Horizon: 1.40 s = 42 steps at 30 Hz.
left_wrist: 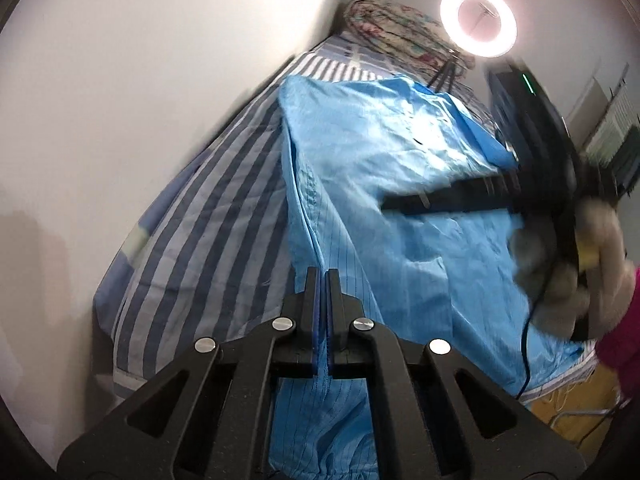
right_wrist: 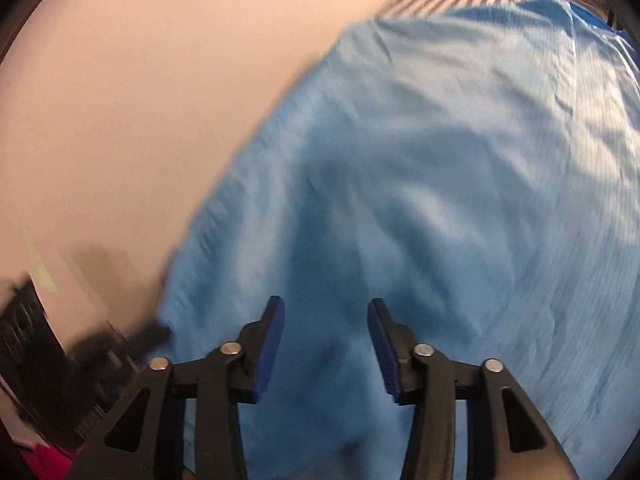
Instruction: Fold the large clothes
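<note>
Two grippers over one big blue garment spread on a striped bedsheet.

Left gripper: its jaws are pressed fully together, and a ridge of the blue cloth runs up to the tips and passes beneath them (whether any fabric is actually pinched between the pads cannot be told). Right gripper: its jaws stand apart, about half spread, with nothing between the blue pads; only the garment lies below, blurred. In the left wrist view the right gripper reaches in from the right above the cloth, held by a hand in a light glove with a pink sleeve. A lit ring light stands at the far end of the bed beside a bundle of patterned bedding.
</note>
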Motion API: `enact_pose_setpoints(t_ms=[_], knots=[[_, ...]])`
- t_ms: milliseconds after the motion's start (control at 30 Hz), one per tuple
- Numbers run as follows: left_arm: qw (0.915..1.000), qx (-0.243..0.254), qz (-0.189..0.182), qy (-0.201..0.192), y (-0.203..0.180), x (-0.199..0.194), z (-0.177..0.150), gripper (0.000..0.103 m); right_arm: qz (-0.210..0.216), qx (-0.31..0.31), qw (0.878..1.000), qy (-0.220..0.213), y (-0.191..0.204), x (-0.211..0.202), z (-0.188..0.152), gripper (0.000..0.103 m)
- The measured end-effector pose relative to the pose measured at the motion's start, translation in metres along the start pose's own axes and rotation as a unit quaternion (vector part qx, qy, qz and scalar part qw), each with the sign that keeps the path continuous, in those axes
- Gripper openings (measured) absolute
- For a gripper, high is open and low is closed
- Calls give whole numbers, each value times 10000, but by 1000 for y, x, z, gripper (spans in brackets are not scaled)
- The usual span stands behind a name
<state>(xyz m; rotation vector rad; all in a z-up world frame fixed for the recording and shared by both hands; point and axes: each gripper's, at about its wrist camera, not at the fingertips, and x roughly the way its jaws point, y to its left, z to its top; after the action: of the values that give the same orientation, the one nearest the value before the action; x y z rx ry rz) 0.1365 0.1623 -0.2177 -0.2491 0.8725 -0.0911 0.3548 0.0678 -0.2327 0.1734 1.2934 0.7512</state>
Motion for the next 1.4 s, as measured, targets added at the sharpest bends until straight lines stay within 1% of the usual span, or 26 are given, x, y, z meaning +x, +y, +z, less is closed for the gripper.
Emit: enact_pose_setpoints(t_ms=[67,167,233,300,333,367,400,433,467,500,533,567,633,733,833,900,967,1033,1133,1200,1267,1300,1333,1400], knots=[[9999,141,8,-24,-7,0,0,0,-9,21,9999,-115,11,-1,22,57],[9995,302,16,-32,-15,0,-1,0,-1,14,9999,-122,28,7,48,65],[9994,358,6,-29,-19,1,-1,0,-71,-15,10000,-65,38,16,58,65],[9992,410,14,-33,-22,1,-2,0,-230,-93,9997,-10,51,26,68,64],[9990,444,22,-30,-24,1,-2,0,-413,-170,9990,59,57,35,72,63],[9989,464,30,-33,-25,1,-2,0,-645,-269,9975,146,63,44,75,61],[9988,483,30,-34,-26,1,-3,0,-789,-330,9961,205,66,51,76,50],[9987,502,29,-32,-28,1,-4,0,-954,-391,9941,333,69,61,77,41],[9987,515,32,-31,-30,1,-4,0,-1014,-400,9931,425,66,63,74,22],[9985,539,42,-33,-32,0,-5,0,-1047,-362,9927,480,65,69,74,10],[9984,568,52,-39,-33,0,-5,0,-1019,-322,9931,474,65,71,74,4],[9981,604,62,-48,-35,-2,-5,0,-962,-265,9941,424,63,70,73,0],[9977,674,65,-69,-42,-4,-5,0,-841,-171,9959,295,61,65,73,0],[9963,844,84,-144,-56,-10,-3,0,-621,-82,9980,37,55,45,70,0],[9936,1110,31,-201,-77,-22,-3,0,-328,67,9989,-318,41,9,55,0],[9916,1280,-66,-195,-88,-32,-4,0,-172,194,9983,-516,31,-10,48,0],[9908,1321,-237,-197,-99,-44,-6,0,-41,376,9964,-755,15,-31,37,0],[9895,1359,-442,-230,-107,-57,-5,0,127,680,9924,-1014,-6,-52,23,0],[9875,1451,-525,-317,-114,-74,-7,0,325,1116,9841,-1342,-39,-74,0,0],[9878,1442,-504,-311,-110,-74,-9,0,444,1433,9767,-1533,-64,-87,-20,0],[9902,1325,-393,-184,-104,-66,-10,0,470,1703,9708,-1620,-83,-94,-34,0],[9919,1198,-404,-80,-99,-60,-8,0,494,1878,9670,-1651,-96,-95,-45,0],[9932,1073,-455,31,-95,-54,-8,0,518,2077,9631,-1633,-111,-93,-56,0],[9939,989,-469,157,-90,-44,-11,0,377,2255,9614,-1533,-130,-93,-69,0]])
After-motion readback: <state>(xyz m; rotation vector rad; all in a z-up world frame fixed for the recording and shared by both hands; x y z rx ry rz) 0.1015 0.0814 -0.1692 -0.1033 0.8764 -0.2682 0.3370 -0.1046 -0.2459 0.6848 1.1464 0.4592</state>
